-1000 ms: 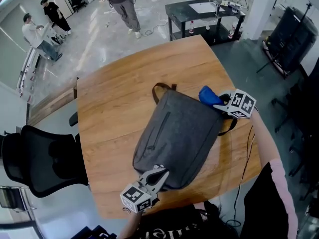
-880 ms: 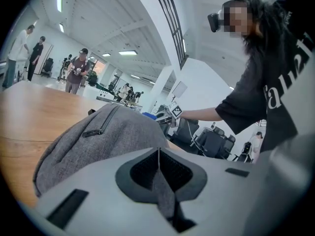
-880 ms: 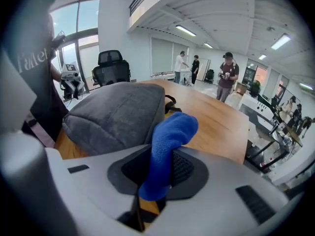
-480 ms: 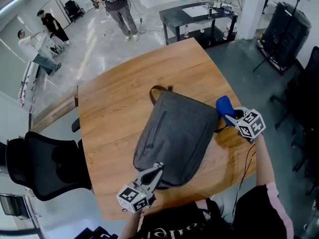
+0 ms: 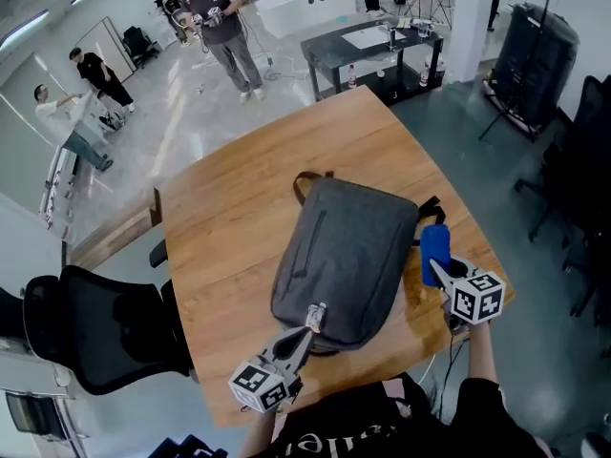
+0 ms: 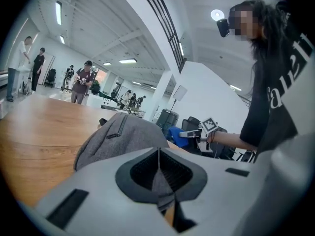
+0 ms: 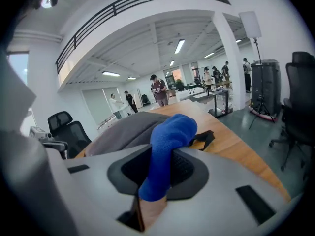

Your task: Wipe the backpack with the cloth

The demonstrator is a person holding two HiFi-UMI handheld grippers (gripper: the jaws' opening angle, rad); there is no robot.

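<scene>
Your right gripper [image 5: 435,267] clamps fuzzy blue cloth [image 5: 434,244]; left gripper [image 5: 312,317] pinches grey fabric backpack [image 5: 348,246] bottom edge. Lay cloth flat on backpack, sweep long strokes.

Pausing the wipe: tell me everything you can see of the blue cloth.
The cloth is bright blue with a nubby, towel-like weave, bunched into a thick roll. The right gripper clamps its near end between its jaws, and the free end sticks out forward. It sits beside the right edge of the backpack, above the wooden table. Whether it touches the backpack cannot be told.
</scene>
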